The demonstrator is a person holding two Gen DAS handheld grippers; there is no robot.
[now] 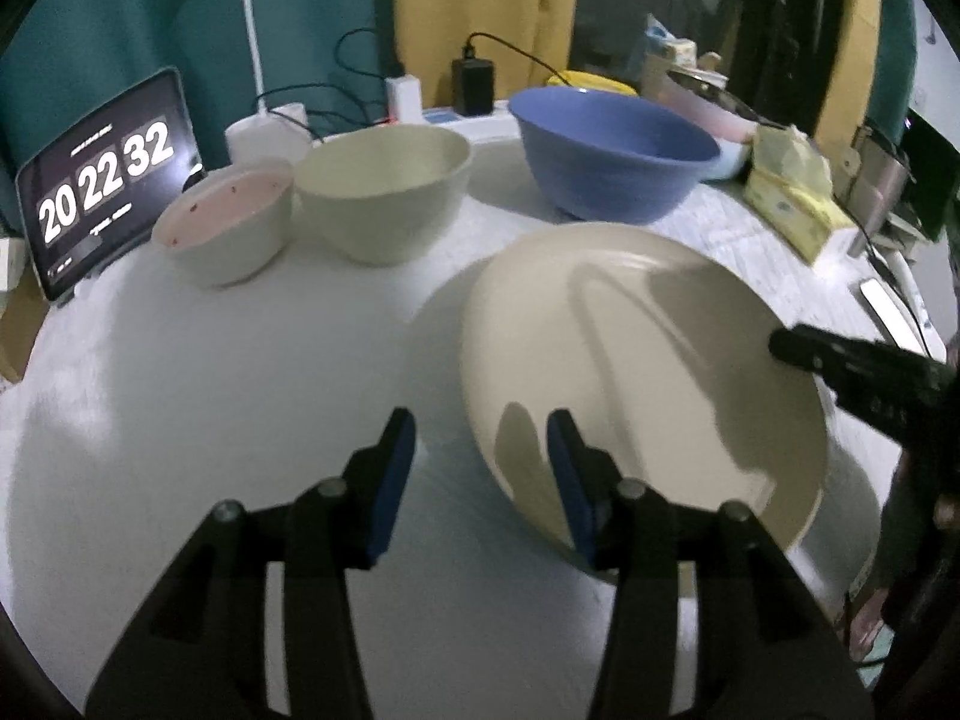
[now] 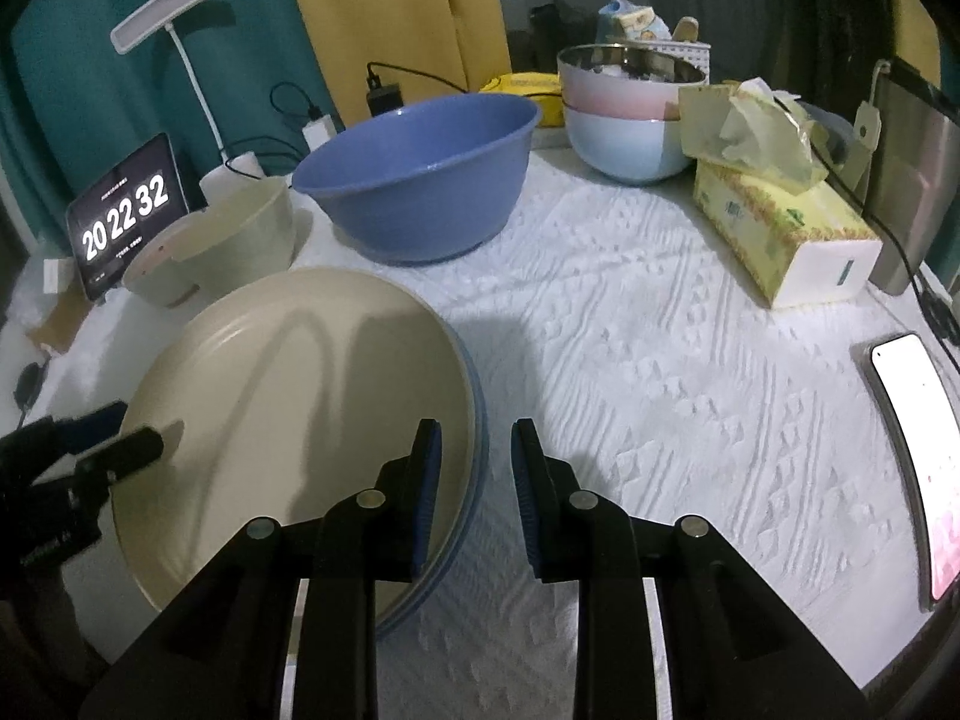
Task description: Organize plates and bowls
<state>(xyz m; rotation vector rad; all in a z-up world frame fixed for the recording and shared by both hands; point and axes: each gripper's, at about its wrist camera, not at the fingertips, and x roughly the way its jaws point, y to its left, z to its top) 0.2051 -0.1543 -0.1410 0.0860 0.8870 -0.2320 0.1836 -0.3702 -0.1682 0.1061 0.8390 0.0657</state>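
Cream plate (image 1: 636, 372) on the counter (image 2: 630, 330), at centre. Straddled at both rims: left tool (image 1: 480, 444) half open over the 9 o'clock rim, right tool (image 2: 474, 456) narrow over the 3 o'clock rim, neither pressing. Both equally near. Bowls beyond at 12 o'clock: blue bowl (image 2: 414, 174), cream bowl (image 1: 384, 192).

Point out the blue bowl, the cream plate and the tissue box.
blue bowl (image 2: 414, 204): right wrist view, outer wall.
cream plate (image 1: 648, 360): left wrist view, inner face.
tissue box (image 2: 774, 234): right wrist view, side panel.
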